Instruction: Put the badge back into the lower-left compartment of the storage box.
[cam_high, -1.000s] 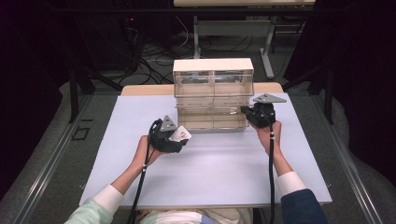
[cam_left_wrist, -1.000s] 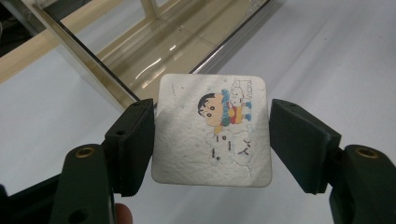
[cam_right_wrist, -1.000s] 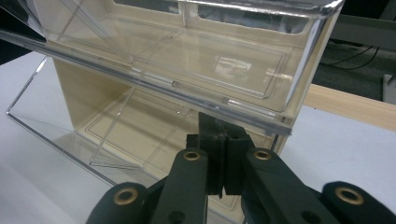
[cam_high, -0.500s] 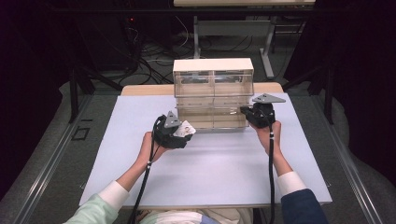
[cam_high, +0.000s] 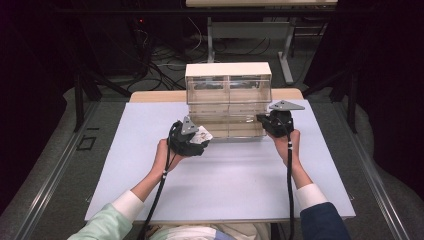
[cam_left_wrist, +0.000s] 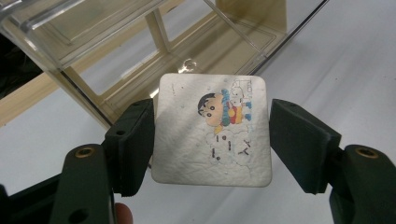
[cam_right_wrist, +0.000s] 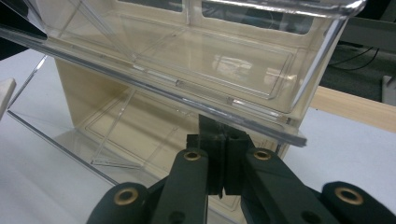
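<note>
- Two-tier clear plastic drawer cabinet (cam_high: 228, 102) on white desk (cam_high: 225, 180): stiff, slick, brittle; lower drawer front tilted open, pinched at thin edge by closed right tool (cam_right_wrist: 223, 161).
- Small cartoon-printed square coaster (cam_left_wrist: 213, 129): light, flat; clamped by opposite edges in left tool (cam_left_wrist: 211, 140), just before the open drawer.

A pale lavender-white rectangular tabletop (cam_high: 150, 150) is sitting over a light wooden edge (cam_high: 155, 96). Grey carpeted floor (cam_high: 55, 165) is spreading left and right, while black cables (cam_high: 165, 65) and a grey metal desk frame (cam_high: 287, 55) are lying far off in darkness.

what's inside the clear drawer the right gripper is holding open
Nothing visible: through the clear drawer only its bare floor and beige back panel show. The right gripper covers a small strip near the front.
</note>
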